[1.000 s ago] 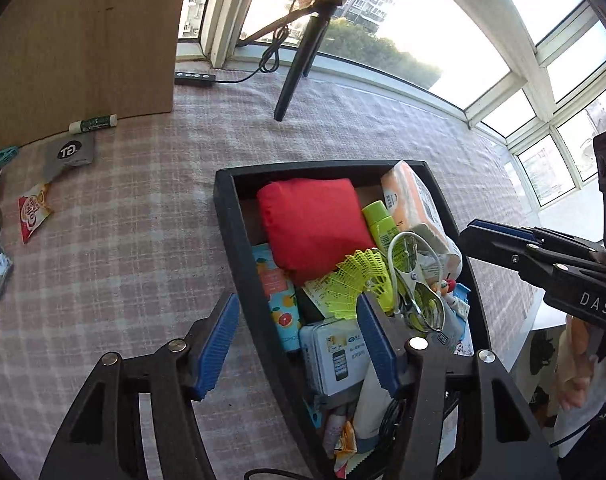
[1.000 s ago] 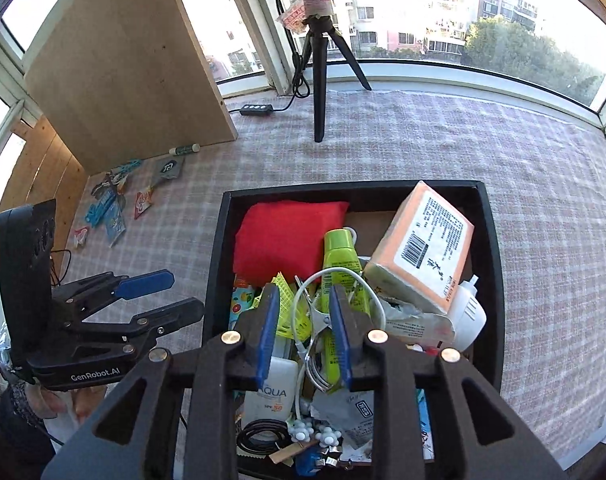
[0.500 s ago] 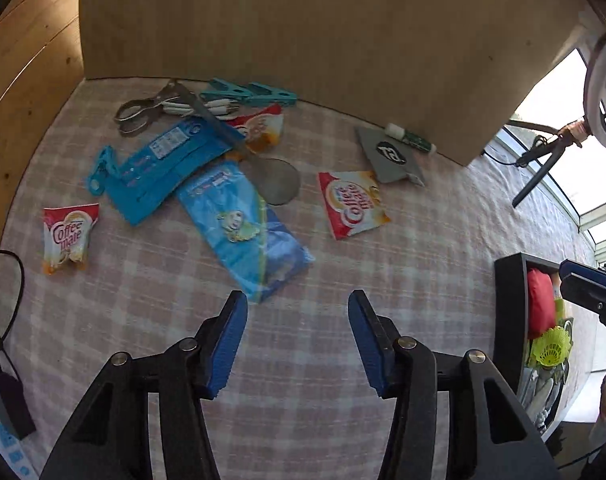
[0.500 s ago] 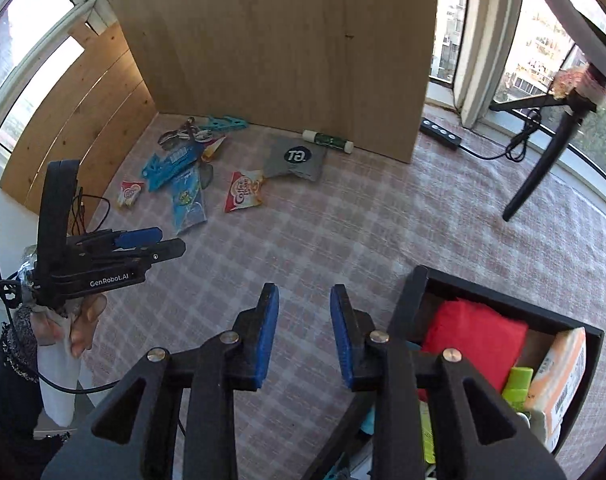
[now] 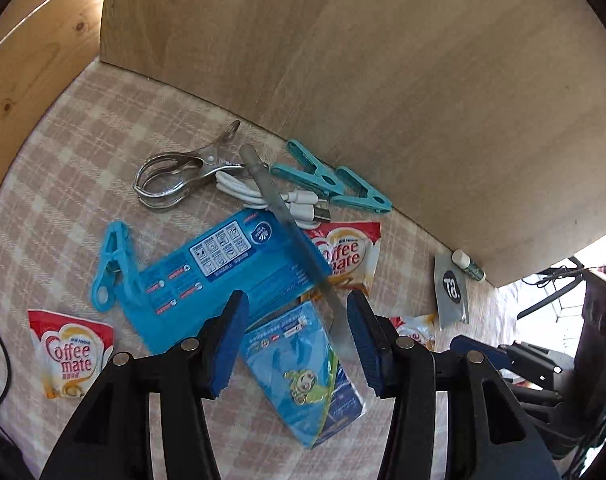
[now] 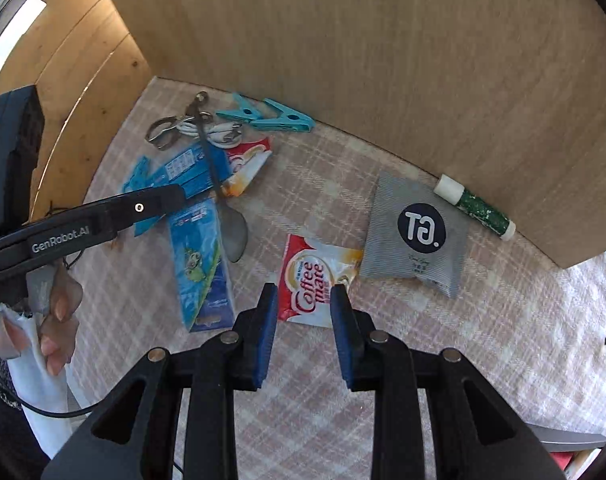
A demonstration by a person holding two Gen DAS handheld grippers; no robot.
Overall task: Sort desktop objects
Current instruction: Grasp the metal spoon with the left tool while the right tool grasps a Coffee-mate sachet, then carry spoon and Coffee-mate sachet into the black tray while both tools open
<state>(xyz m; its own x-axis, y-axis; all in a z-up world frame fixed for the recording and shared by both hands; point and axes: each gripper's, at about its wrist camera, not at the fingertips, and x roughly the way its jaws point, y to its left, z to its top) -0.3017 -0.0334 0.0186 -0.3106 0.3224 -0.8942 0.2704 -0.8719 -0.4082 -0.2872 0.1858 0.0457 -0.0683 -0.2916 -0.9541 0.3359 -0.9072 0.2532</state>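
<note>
Loose items lie on the checked cloth by a wooden board. My left gripper [image 5: 299, 344] is open just above a blue cartoon packet [image 5: 303, 376] and the bowl of a metal spoon [image 5: 295, 240]. A larger blue box [image 5: 223, 272], Coffee mate sachets [image 5: 69, 356], teal clothespins [image 5: 331, 180], a metal clip [image 5: 175, 176] and a white cable [image 5: 271, 198] lie beyond. My right gripper [image 6: 303, 312] is open and empty, straddling the near edge of a Coffee mate sachet [image 6: 315, 276]. A grey pouch [image 6: 417, 232] and a green tube [image 6: 477, 206] lie to its right.
The upright wooden board [image 6: 343, 40] closes off the back. A wooden wall [image 6: 75, 60] stands at the left. The left gripper's body [image 6: 75, 224] and the hand holding it reach over the blue packets in the right wrist view.
Both grippers have swung away from the black tray and moved in close over the loose items by the board. The right gripper has opened wider. Nothing has been taken hold of.
</note>
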